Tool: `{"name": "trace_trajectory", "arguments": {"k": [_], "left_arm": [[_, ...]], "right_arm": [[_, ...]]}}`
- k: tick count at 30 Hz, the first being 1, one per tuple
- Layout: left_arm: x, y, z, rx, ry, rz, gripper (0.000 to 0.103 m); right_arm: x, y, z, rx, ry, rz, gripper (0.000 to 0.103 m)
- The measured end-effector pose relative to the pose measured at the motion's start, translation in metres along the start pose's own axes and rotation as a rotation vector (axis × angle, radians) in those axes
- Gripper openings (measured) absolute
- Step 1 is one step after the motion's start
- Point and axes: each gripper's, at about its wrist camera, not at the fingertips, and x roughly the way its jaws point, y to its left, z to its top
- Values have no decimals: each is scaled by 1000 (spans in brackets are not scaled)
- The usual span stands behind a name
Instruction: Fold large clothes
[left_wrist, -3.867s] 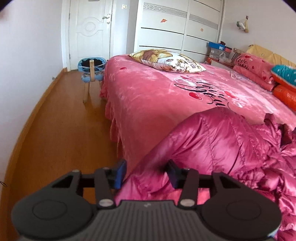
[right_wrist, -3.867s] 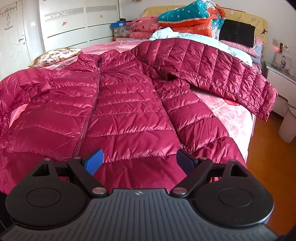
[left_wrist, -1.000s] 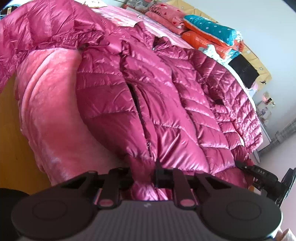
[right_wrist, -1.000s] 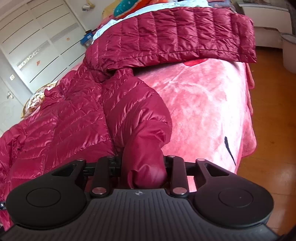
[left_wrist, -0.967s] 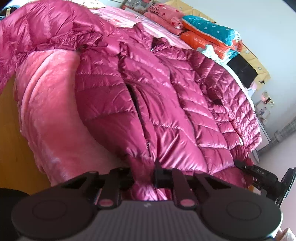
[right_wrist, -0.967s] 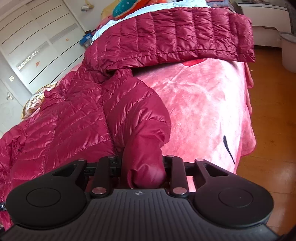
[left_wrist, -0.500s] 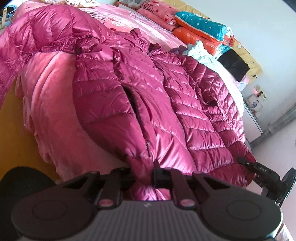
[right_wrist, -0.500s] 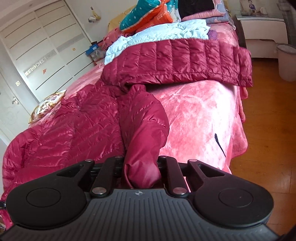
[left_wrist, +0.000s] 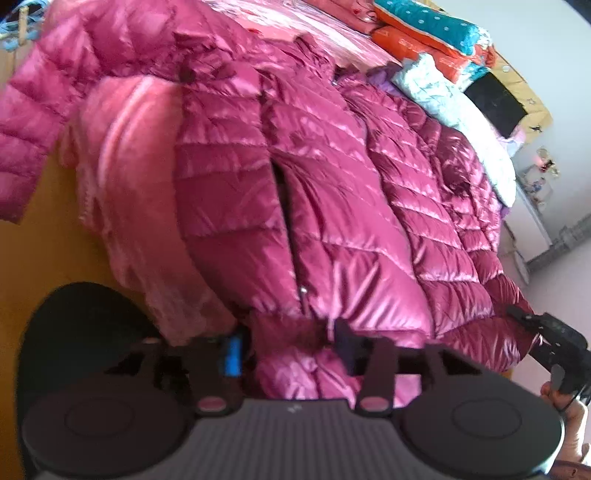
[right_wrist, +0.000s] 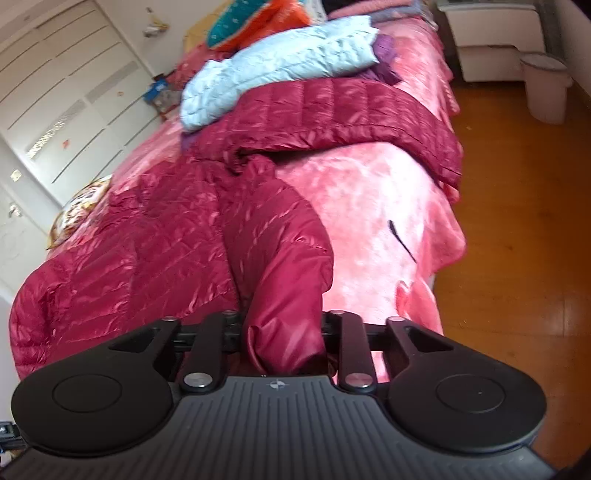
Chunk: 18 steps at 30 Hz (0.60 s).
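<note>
- Here, spread lengthwise up the pink bed (right_wrist: 373, 206): maroon down jacket (left_wrist: 332, 192), hem at the near edge.
- Left gripper (left_wrist: 288, 350): jaws just opened, apart, hem loose between.
- Right gripper (right_wrist: 284, 343): jaws just eased, hem corner bunched between; pressing or not, cannot tell.
- Nearer the zip: left.

Left gripper (left_wrist: 290, 349) had just been opening, jaws apart with the jacket (left_wrist: 332, 206) hem loose between them. Right gripper (right_wrist: 284, 343) had eased wider too, though fabric filled its gap, both tilted downward.
</note>
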Motion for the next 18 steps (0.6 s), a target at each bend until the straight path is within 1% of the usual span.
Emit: {"name": "trace_trajectory", "arguments": {"k": [1, 2, 3, 4, 6, 8, 10, 12, 13, 14, 18], "left_arm": [[-7, 0, -1, 5, -18, 11, 59], [-13, 0, 1, 8, -38, 25, 61], [-20, 0, -3, 9, -56, 37, 66], [-28, -1, -2, 8, -82, 55, 68], [-43, -1, 0, 24, -142, 87, 70], [-55, -5, 3, 46, -202, 105, 74], [-64, -12, 8, 72, -254, 108, 78], [-71, -24, 15, 117, -297, 104, 79], [-71, -31, 19, 140, -312, 98, 81], [-69, -39, 23, 158, -322, 92, 82], [-54, -69, 44, 212, -339, 43, 83]], "right_arm": [[-1, -3, 0, 14, -3, -10, 53], [-5, -5, 0, 31, -15, -18, 62], [-9, -7, 0, 45, -30, -21, 74], [-13, -9, 1, 58, -51, -23, 78], [-19, -14, 2, 71, -87, -25, 80], [-27, -16, 2, 78, -132, -29, 85], [-34, -17, 2, 75, -173, -21, 93], [-38, -13, 3, 59, -207, -15, 94], [-40, -10, 3, 44, -220, -10, 98], [-39, -7, 4, 29, -231, -7, 100], [-40, 9, 6, -55, -276, -4, 101]]}}
